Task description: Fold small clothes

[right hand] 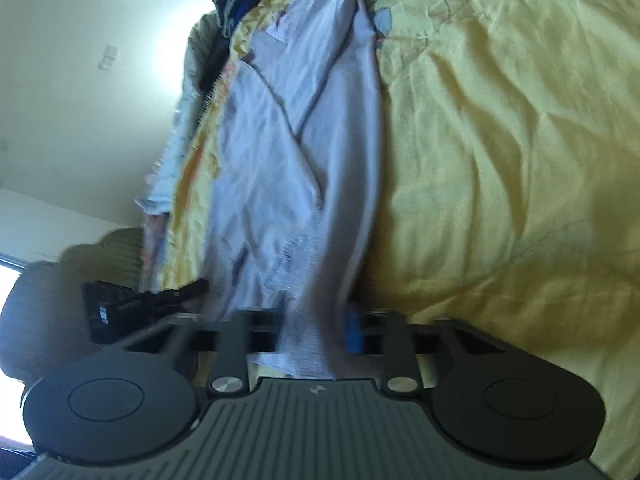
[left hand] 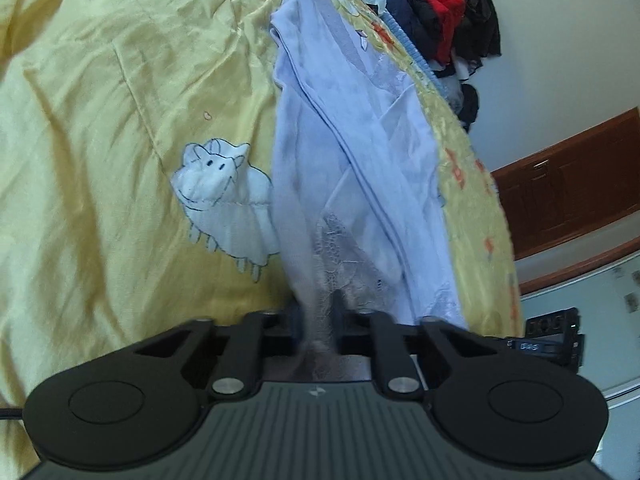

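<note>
A pale lilac-white garment (left hand: 340, 128) with lace trim lies stretched along the edge of a yellow bedspread (left hand: 100, 120). My left gripper (left hand: 318, 320) is shut on one end of it, the cloth bunched between the black jaws. In the right wrist view the same garment (right hand: 304, 128) runs away from the camera, and my right gripper (right hand: 320, 332) is shut on its other end. A blue fingertip pad (right hand: 354, 332) shows beside the pinched cloth. Both ends look lifted slightly off the bed.
A sheep picture (left hand: 224, 200) is stitched on the bedspread left of the garment. A heap of red, black and navy clothes (left hand: 432, 20) sits at the bed's far end. A brown wooden cabinet (left hand: 572, 184) stands past the bed edge. A dark device (right hand: 120, 308) lies beside the bed.
</note>
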Motion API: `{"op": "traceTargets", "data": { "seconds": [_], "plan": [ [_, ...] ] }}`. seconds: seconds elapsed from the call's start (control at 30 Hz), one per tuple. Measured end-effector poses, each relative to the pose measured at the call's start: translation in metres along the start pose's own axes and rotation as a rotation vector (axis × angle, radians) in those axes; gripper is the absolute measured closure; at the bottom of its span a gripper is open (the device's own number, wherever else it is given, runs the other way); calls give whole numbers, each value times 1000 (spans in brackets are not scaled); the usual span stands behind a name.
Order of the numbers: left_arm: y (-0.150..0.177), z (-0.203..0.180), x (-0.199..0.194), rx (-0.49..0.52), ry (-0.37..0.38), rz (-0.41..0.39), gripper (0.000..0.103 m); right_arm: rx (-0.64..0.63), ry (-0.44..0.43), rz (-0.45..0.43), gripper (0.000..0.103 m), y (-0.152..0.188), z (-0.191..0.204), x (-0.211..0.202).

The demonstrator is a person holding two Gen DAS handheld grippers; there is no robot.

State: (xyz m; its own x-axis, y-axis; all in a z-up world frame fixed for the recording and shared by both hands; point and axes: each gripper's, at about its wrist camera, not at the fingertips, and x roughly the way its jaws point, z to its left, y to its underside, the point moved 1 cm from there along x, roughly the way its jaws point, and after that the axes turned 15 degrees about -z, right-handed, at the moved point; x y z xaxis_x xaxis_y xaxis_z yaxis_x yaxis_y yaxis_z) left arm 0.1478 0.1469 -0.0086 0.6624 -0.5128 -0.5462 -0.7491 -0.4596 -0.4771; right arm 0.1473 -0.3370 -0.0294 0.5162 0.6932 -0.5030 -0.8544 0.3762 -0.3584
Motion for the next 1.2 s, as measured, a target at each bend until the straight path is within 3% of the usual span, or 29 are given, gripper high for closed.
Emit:
{"op": "traceTargets", "data": {
  "seconds": [0.23, 0.4, 0.57, 0.7, 0.73, 0.8, 0.83, 0.87, 0.9, 0.97, 1.03, 1.1, 1.2],
  "plan": [
    [-10, -14, -16, 3, 47, -1, 99, 123, -64, -54, 92, 2, -15, -14],
    [-39, -14, -8, -66, 70, -1, 99, 242, -156, -86, 92, -17, -13, -23],
    [-118, -35, 20, -92, 110, -93, 99, 330, -271, -179, 92, -79, -2, -15],
    [-215, -47, 90, -89, 63, -193, 98, 412, -302, -301, 92, -168, -9, 24],
    [-236, -45, 111, -91, 36, -203, 93, 440, -288, -334, 90, -192, -14, 39],
    [-267, -31, 153, -135, -58, -174, 69, 512, -239, -384, 75, -235, -31, 73],
    [-274, -23, 165, -165, -123, -158, 50, 525, -192, -378, 42, -252, -40, 91],
    [-273, -16, 170, -195, -187, -173, 49, 545, -124, -370, 35, -262, -51, 106],
    [-273, -15, 168, -184, -185, -197, 48, 575, -34, -368, 41, -266, -58, 113],
    [-272, -18, 153, -108, -103, -232, 48, 532, -72, -356, 45, -268, -57, 117],
    [-267, -28, 130, 26, -109, -338, 48, 432, -111, -368, 46, -268, -48, 107],
    [-255, -54, 117, 312, -182, -437, 48, 266, -59, -401, 45, -272, -38, 94],
    [-206, -96, 114, 883, -218, -551, 48, 36, 76, -449, 45, -280, -24, 84]
  ]
}}
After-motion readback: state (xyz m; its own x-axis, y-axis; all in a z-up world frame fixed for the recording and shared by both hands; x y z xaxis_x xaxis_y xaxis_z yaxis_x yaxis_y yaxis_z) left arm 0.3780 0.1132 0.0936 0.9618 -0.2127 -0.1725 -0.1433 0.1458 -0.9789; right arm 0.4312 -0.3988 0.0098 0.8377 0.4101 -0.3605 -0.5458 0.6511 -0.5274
